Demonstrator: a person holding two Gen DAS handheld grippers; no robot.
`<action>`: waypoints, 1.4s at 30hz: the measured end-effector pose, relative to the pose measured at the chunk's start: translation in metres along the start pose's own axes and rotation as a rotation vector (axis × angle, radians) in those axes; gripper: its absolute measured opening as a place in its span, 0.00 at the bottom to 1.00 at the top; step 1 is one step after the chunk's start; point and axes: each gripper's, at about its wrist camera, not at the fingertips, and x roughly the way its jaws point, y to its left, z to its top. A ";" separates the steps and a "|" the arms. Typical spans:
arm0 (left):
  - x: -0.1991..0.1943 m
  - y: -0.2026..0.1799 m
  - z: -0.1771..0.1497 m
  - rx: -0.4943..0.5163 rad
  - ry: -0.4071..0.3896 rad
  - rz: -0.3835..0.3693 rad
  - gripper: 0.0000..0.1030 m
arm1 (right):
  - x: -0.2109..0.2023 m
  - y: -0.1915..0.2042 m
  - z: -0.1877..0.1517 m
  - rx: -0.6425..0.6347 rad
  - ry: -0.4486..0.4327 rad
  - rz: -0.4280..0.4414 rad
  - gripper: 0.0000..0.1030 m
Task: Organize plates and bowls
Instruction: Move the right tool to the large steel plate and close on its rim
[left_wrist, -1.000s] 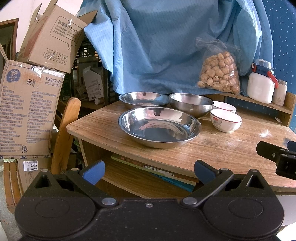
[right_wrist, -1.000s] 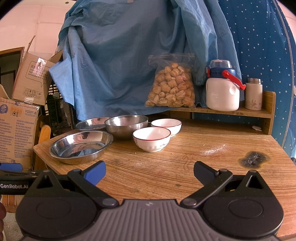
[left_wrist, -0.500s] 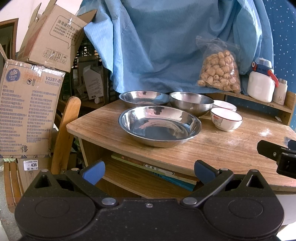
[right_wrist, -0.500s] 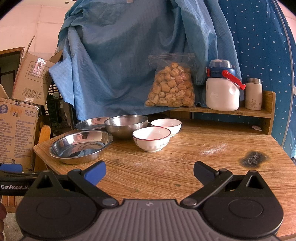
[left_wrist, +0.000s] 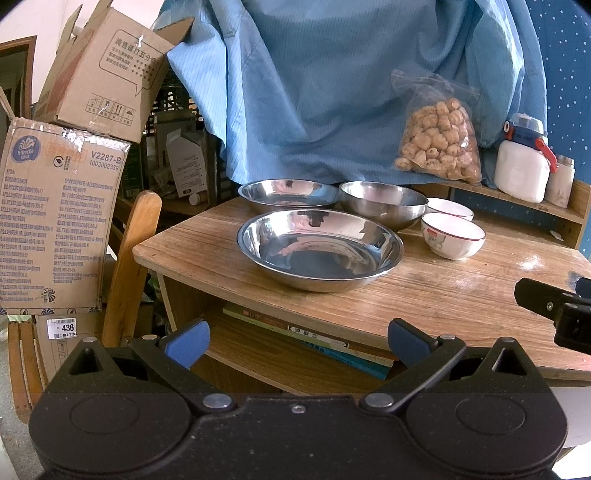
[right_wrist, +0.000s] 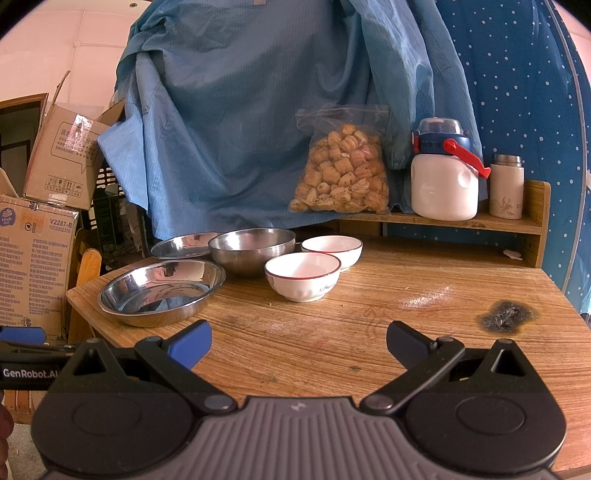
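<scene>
Snack bag (right_wrist: 341, 173), white jug (right_wrist: 445, 177) and small flask (right_wrist: 506, 186) on the back shelf (right_wrist: 480, 223). Blue cloth (right_wrist: 240, 110) behind, cardboard boxes (left_wrist: 59, 214) left. Books (left_wrist: 306, 341) under the tabletop.

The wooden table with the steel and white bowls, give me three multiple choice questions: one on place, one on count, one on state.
1. Where is the bag of snacks?
A. on the raised wooden shelf
B. inside a steel dish
C. on the floor

2. How many white red-rimmed bowls stand on the wooden table?
A. one
B. two
C. four

3. How is the right gripper?
A. shut on a bowl
B. open, empty
C. holding a bottle

Answers: 1 A, the bag stands on the shelf; 2 B, two sit side by side; 3 B, its fingers are spread apart.
</scene>
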 end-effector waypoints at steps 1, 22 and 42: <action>0.001 0.000 0.000 0.000 0.002 0.001 0.99 | 0.000 0.000 0.000 0.001 0.000 0.000 1.00; 0.017 0.057 0.084 0.016 -0.010 -0.124 0.99 | 0.060 0.012 0.077 -0.123 0.108 0.250 1.00; 0.182 0.102 0.160 -0.151 0.171 -0.151 0.99 | 0.236 0.069 0.155 -0.277 0.276 0.393 1.00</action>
